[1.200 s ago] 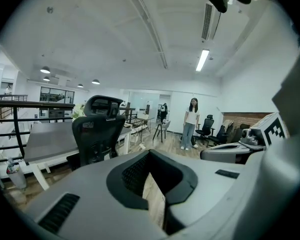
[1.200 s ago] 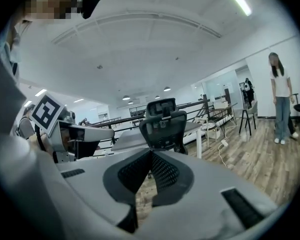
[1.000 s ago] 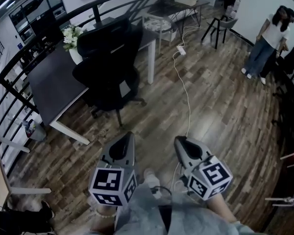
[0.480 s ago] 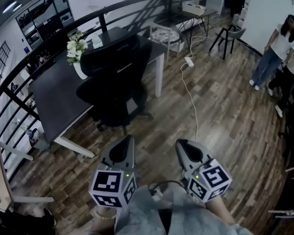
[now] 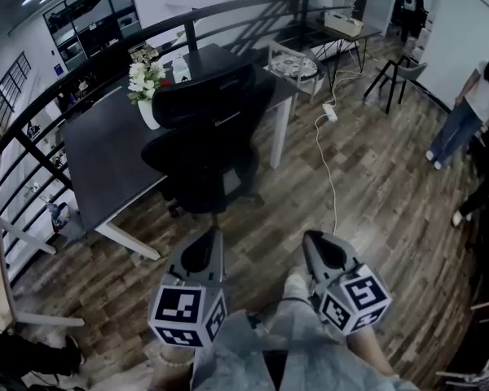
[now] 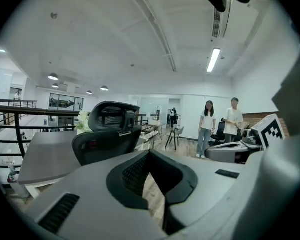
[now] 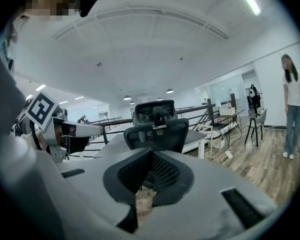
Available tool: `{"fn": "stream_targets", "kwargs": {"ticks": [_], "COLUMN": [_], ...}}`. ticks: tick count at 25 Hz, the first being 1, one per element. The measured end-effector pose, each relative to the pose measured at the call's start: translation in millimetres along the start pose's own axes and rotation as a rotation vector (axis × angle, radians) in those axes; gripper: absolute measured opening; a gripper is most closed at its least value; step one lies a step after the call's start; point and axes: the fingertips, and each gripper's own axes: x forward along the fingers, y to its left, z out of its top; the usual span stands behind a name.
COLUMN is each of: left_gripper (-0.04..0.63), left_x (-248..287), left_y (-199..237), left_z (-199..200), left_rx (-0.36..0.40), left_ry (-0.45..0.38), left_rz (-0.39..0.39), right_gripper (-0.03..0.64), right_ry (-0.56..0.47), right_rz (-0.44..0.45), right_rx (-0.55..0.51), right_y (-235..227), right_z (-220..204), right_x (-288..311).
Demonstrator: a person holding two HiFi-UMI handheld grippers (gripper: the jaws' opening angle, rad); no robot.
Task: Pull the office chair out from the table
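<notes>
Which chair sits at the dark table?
The black office chair with the headrest, beside the flower vase; the grey chair stands far off on open floor.

Wood-plank floor [image 5: 383, 202] carries everything; dark-topped table [image 5: 98, 153] on white legs stands at left; white vase of white flowers [image 5: 149, 108] upright on tabletop, near far edge; small pale item just beside vase, too small to tell; black office chair [image 5: 208, 149] on floor, pushed close against table's side; white power strip [image 5: 329, 112] and white cable [image 5: 332, 177] lie on floor right of table; person [image 5: 471, 108] stands at far right.
</notes>
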Motion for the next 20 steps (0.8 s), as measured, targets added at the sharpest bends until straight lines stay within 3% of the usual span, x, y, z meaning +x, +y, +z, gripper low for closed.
{"fn": "stream_targets", "kwargs": {"ticks": [8,14,20], "left_gripper": [0.011,0.011,0.011], "left_x": [14,44,80], "left_y": [35,67,79], "left_z": [11,26,46], "left_rx": [0.002,0.02,0.108], "left_ry": [-0.03,-0.058,-0.059], "left_rz": [0.134,0.277,0.405], "right_gripper": [0.003,0.003,0.003], "right_ry": [-0.026,-0.002,-0.007], "right_rz": [0.12,0.196,0.237], "right_rx": [-0.065,-0.18,-0.256], "right_y": [-7,-31,-68], "right_z": [30,50,74], "right_x": [65,124,174]}}
